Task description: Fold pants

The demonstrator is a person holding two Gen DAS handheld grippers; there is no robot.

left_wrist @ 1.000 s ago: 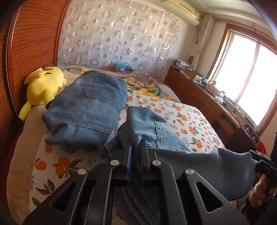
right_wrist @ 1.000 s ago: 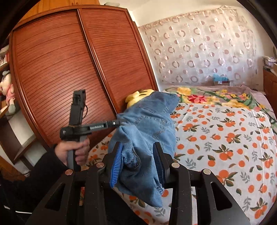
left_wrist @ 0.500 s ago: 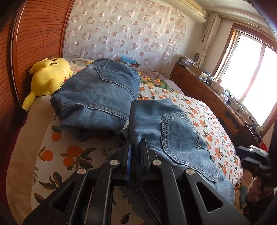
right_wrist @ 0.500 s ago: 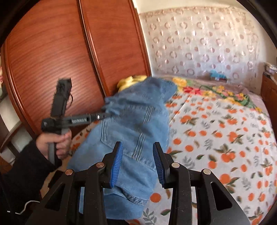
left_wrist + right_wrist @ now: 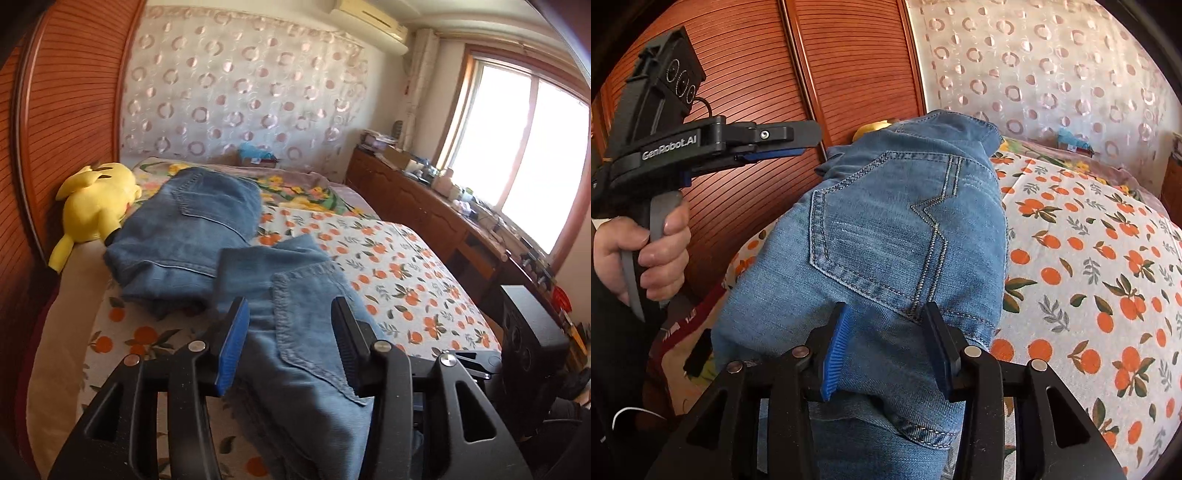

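Left hand-held gripper (image 5: pixel 290 341) jaws just opened, released jeans (image 5: pixel 295 332); right hand-held gripper (image 5: pixel 886 343) open too.

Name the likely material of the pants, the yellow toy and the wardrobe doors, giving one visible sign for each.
Pants: denim, washed blue, with contrast stitching round the pocket. Yellow toy: plush fabric, going by its soft, matte, rounded form. Wardrobe doors: reddish wood or wood-look panel, semi-gloss, with fine horizontal ribs; which one cannot be told.
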